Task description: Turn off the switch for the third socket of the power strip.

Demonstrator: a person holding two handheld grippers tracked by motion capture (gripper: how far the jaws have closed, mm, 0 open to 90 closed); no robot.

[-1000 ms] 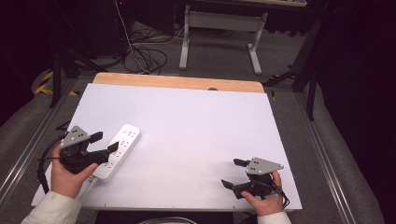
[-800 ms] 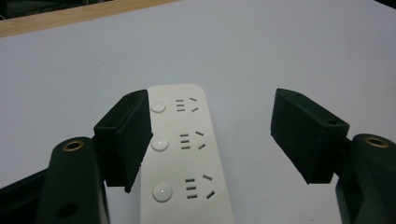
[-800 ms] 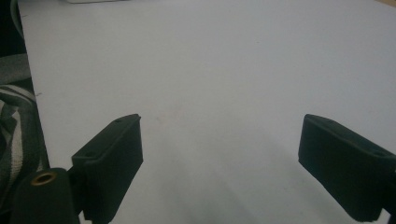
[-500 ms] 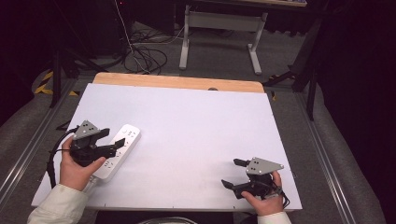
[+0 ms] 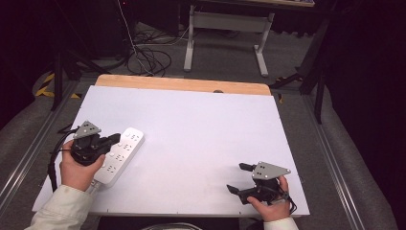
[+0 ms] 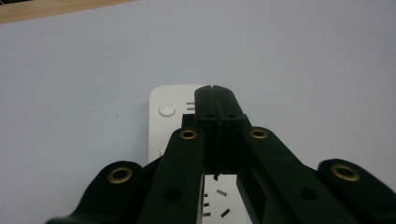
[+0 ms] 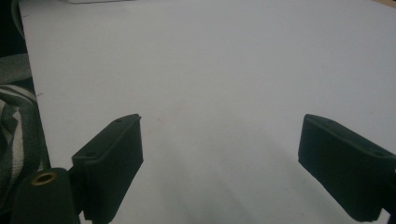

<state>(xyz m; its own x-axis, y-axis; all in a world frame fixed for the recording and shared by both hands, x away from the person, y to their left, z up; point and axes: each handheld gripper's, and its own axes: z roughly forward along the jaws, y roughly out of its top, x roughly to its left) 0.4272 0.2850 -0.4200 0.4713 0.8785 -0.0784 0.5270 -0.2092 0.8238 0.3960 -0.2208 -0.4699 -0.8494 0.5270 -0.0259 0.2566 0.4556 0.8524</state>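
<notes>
Power strip (image 5: pixel 119 156): white, oblong, rounded corners, with rows of dark socket slots and a round button near its far end (image 6: pixel 167 109). It lies flat on the white desk (image 5: pixel 201 129), angled, near the desk's left front edge. The left hand-held gripper (image 5: pixel 115 138) sits directly above the strip; its jaws have just been closing and now stand pressed together with nothing between them. The right hand-held gripper (image 5: pixel 235 178) rests well apart from the strip, jaws spread wide.

grey carpet floor (image 5: pixel 225 52), dark room
</notes>
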